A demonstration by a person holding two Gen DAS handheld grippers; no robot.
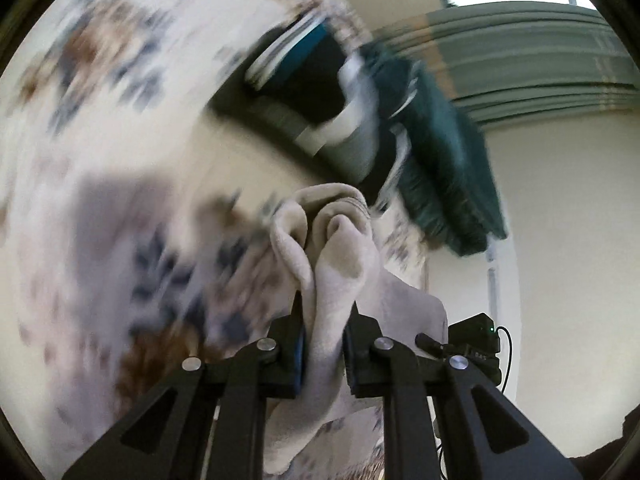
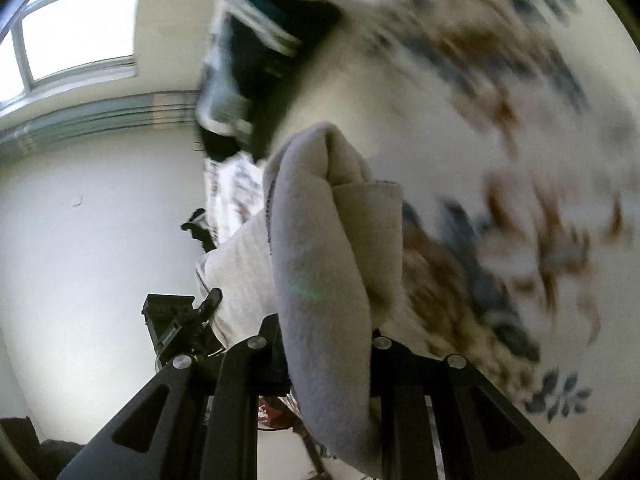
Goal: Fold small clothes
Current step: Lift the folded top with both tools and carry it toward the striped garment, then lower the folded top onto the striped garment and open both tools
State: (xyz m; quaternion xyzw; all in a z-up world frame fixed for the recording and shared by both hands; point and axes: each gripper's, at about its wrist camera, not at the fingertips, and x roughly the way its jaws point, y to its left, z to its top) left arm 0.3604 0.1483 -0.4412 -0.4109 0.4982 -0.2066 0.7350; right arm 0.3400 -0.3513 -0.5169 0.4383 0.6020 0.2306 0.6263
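A small pale grey fleece garment [image 1: 340,264] is bunched between the fingers of my left gripper [image 1: 324,320], which is shut on it and holds it above the floral-patterned cloth surface [image 1: 100,160]. The same garment [image 2: 320,260] drapes over my right gripper [image 2: 324,332], which is shut on another part of it; its fingertips are hidden under the cloth. The right gripper's body [image 1: 476,340] shows in the left wrist view, close beside. Both views are motion-blurred.
A stack of folded clothes in dark, teal and white [image 1: 320,92] lies at the far side of the surface, also in the right wrist view [image 2: 256,40]. A dark teal fringed cloth [image 1: 448,168] hangs beside it. White walls [image 2: 100,220] and a window [image 2: 80,28] lie beyond.
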